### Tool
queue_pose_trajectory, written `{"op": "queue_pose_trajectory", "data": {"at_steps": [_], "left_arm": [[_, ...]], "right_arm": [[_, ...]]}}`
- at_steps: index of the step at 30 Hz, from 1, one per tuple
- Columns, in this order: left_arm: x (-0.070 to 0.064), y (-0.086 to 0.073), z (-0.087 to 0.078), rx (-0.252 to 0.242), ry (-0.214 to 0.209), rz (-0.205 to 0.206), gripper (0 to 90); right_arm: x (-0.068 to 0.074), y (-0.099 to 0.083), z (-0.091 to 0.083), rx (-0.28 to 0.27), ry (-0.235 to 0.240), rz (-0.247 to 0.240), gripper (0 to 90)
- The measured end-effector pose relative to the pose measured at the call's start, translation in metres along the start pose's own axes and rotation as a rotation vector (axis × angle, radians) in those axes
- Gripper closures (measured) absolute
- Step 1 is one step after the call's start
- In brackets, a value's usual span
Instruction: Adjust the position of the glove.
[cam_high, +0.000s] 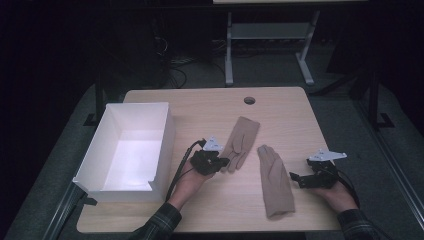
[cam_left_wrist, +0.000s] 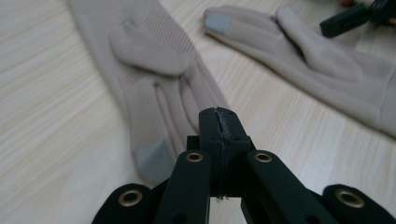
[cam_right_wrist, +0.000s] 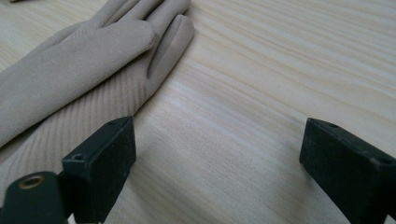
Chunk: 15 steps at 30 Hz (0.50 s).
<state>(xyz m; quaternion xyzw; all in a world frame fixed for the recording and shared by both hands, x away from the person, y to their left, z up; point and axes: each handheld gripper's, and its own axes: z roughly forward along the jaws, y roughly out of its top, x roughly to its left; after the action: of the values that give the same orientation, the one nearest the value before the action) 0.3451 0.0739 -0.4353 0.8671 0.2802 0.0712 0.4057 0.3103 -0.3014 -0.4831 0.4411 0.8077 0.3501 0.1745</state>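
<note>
There are two gloves on the tabletop, both beige: the left glove and the right glove. Each glove has one grey fingertip patch that can be seen in the left gripper view, so two patches are counted. There is one white box at the left side. There are two claws: the left claw and the right claw. The tabletop has one round hole near its far edge.
</note>
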Motion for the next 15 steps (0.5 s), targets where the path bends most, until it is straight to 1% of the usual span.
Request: {"op": "queue_pose_trajectory", "data": {"at_steps": [1,2,4,7,8,9,10,12,15], "left_arm": [[0.000,0.000,0.000,0.000,0.000,0.000,89.6],[0.001,0.006,0.007,0.004,-0.008,0.006,89.7],[0.001,0.011,0.014,0.001,-0.013,0.008,89.7],[0.000,0.019,0.025,0.012,-0.015,0.023,89.6],[0.001,0.021,0.027,0.011,-0.015,0.024,89.7],[0.000,0.024,0.031,0.008,-0.017,0.016,89.7],[0.001,0.027,0.034,0.011,-0.018,0.023,89.7],[0.002,0.032,0.039,0.007,-0.014,0.021,89.7],[0.005,0.042,0.047,0.010,-0.004,0.032,89.7]], "right_arm": [[0.000,0.000,0.000,0.000,0.000,0.000,10.2],[0.000,0.000,0.000,0.000,0.000,0.001,10.2],[0.000,0.000,0.000,0.003,0.002,0.005,10.2],[0.000,0.000,0.000,0.003,0.002,0.005,10.2],[0.000,0.000,0.000,0.002,0.002,0.005,10.3],[0.000,0.000,0.000,0.003,0.002,0.005,10.2],[0.000,0.000,0.000,0.002,0.002,0.005,10.2],[0.001,0.000,0.000,0.004,0.002,0.009,10.2],[0.001,0.000,0.000,0.005,0.004,0.007,10.2]]}}
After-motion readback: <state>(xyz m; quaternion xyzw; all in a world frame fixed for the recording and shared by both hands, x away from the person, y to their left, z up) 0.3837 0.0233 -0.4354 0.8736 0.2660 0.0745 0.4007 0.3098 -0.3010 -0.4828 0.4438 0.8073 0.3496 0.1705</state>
